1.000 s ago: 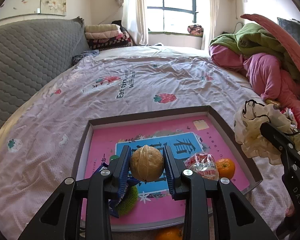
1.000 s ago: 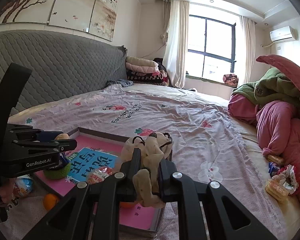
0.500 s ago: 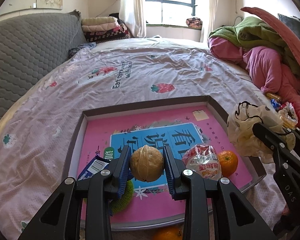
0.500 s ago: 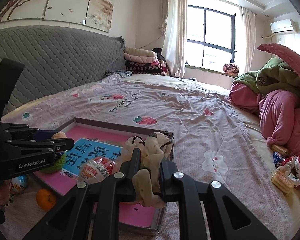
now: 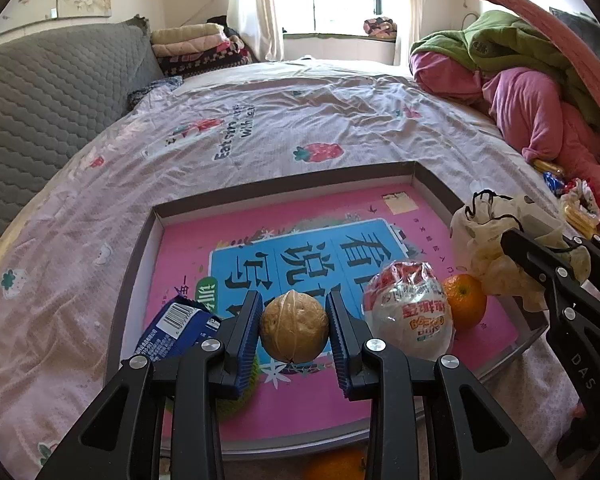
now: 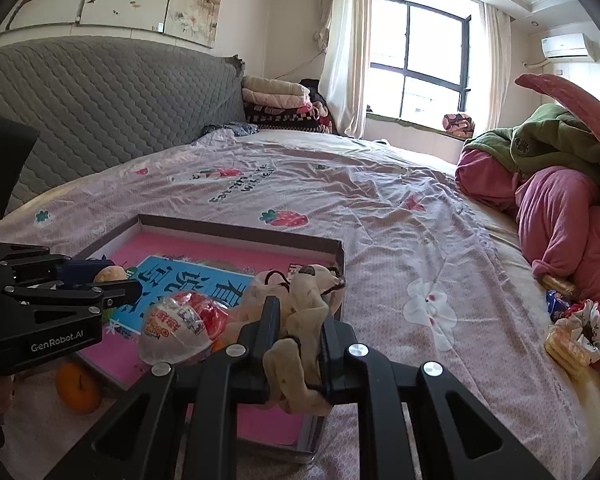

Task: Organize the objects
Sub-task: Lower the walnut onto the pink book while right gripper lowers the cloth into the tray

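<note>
Left wrist view: the left gripper [image 5: 294,330] has its fingers clamped on a walnut [image 5: 293,328], poised over the pink-floored tray [image 5: 432,178] on the bed [image 5: 300,116], above a wrapped snack [image 5: 410,316] and an orange [image 5: 465,300].

Right wrist view: the right gripper [image 6: 298,350] pinches a cream drawstring pouch [image 6: 300,320] at the tray's near corner.

Looks like the drop-off step; next, each needs free tray floor before letting go.

Both cameras ride low and close over the shallow box [image 5: 428,176] on the bed [image 6: 380,216], facing the window [image 6: 416,64]; each glimpses the other hand-held gripper.
</note>
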{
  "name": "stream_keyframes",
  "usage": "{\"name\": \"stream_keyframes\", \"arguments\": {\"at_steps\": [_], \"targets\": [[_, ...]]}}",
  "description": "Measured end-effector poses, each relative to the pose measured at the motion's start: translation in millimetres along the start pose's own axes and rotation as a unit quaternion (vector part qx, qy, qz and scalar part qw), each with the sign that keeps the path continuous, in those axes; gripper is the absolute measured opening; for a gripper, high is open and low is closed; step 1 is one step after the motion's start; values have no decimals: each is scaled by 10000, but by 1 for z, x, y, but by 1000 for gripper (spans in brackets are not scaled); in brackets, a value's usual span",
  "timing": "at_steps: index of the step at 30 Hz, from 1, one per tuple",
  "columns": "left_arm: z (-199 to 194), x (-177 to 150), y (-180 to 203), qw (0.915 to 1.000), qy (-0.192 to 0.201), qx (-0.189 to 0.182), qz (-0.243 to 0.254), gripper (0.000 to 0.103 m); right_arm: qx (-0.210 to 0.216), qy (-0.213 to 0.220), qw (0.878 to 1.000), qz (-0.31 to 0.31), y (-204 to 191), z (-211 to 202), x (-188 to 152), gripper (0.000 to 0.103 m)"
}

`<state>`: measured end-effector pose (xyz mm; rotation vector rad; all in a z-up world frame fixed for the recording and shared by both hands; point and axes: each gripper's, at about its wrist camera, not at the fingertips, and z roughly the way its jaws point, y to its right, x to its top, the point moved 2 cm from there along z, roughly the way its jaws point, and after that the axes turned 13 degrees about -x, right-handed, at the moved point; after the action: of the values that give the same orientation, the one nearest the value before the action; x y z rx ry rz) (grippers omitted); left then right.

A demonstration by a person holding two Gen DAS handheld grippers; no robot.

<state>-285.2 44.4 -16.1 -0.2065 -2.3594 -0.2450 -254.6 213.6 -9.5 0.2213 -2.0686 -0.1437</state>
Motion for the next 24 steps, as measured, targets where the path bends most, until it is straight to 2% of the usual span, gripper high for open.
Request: {"name": "stream_keyframes", "arguments": {"at_steps": [24], "targets": [[11, -5, -1, 9999, -143, -62, -32, 33, 1, -467, 9988, -112, -6, 15, -12, 18]]}}
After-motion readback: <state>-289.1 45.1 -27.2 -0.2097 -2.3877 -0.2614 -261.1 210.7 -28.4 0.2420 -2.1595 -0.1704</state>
